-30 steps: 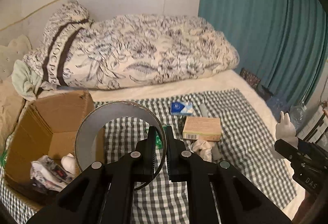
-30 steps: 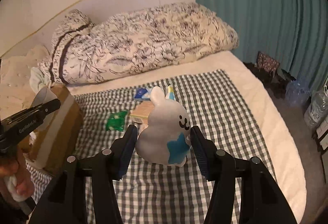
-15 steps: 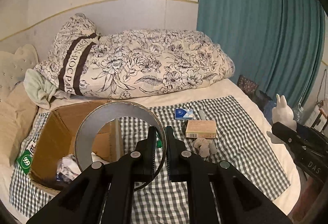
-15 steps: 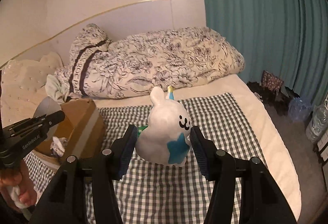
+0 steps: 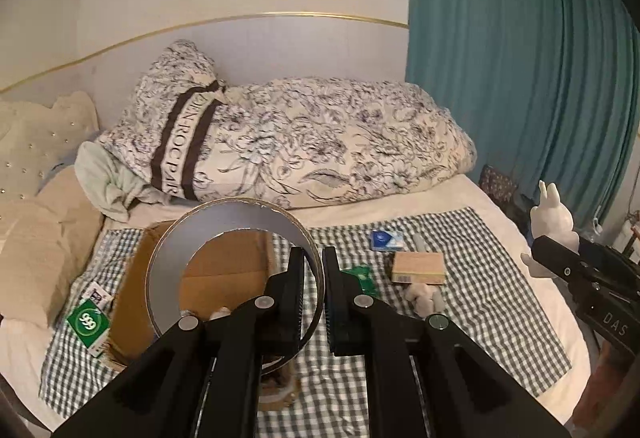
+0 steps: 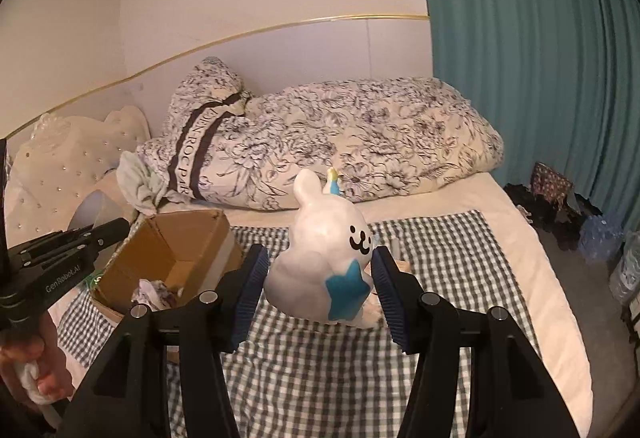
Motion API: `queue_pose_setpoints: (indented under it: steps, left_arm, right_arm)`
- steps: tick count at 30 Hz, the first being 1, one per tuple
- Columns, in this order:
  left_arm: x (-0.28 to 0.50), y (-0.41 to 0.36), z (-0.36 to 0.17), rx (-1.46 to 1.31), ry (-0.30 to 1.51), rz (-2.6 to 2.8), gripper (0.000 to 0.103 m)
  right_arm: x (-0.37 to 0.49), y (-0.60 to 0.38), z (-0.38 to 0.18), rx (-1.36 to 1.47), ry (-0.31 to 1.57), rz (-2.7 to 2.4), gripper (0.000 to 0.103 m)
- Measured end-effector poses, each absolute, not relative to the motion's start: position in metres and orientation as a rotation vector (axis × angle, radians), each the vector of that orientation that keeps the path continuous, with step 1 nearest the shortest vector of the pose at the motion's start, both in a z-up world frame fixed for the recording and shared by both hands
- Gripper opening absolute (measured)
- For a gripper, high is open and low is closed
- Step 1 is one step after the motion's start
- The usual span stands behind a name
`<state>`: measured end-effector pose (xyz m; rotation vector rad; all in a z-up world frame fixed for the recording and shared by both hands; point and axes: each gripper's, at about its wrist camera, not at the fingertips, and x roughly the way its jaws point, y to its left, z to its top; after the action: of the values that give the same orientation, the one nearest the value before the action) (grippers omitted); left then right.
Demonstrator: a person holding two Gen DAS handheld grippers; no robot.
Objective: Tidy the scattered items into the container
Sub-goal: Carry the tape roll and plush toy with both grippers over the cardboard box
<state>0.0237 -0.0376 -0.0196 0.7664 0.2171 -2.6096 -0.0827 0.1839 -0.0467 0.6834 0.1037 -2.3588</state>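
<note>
My left gripper (image 5: 313,278) is shut on the rim of a wide grey tape roll (image 5: 224,226) and holds it in the air above the cardboard box (image 5: 156,270). My right gripper (image 6: 318,278) is shut on a white rabbit figure (image 6: 324,254) with a blue star, held above the checked cloth (image 6: 360,378). The rabbit figure also shows at the right in the left wrist view (image 5: 554,217). The box (image 6: 168,242) lies open at the left with crumpled items inside.
On the cloth lie a blue-white packet (image 5: 386,240), a tan box (image 5: 418,268), a green packet (image 5: 362,276), crumpled tissue (image 5: 422,298) and a green "999" box (image 5: 88,322). A floral duvet (image 5: 320,141) is behind. A teal curtain (image 5: 520,77) hangs right.
Both grippers have lifted and pulled back with their loads; more of the bed and box shows. The grips have not changed.
</note>
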Motion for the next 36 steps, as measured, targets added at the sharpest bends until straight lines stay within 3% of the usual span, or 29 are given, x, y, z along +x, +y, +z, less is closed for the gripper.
queue_pose_setpoints:
  steps: [14, 36]
  left_arm:
    - [0.052, -0.105, -0.021, 0.747, 0.247, -2.523, 0.009]
    - [0.058, -0.193, -0.058, 0.835, 0.35, -2.416, 0.009]
  right_arm:
    - [-0.068, 0.106, -0.042, 0.652, 0.128, -2.234, 0.054]
    - [-0.058, -0.013, -0.08, 0.701, 0.231, -2.031, 0.054]
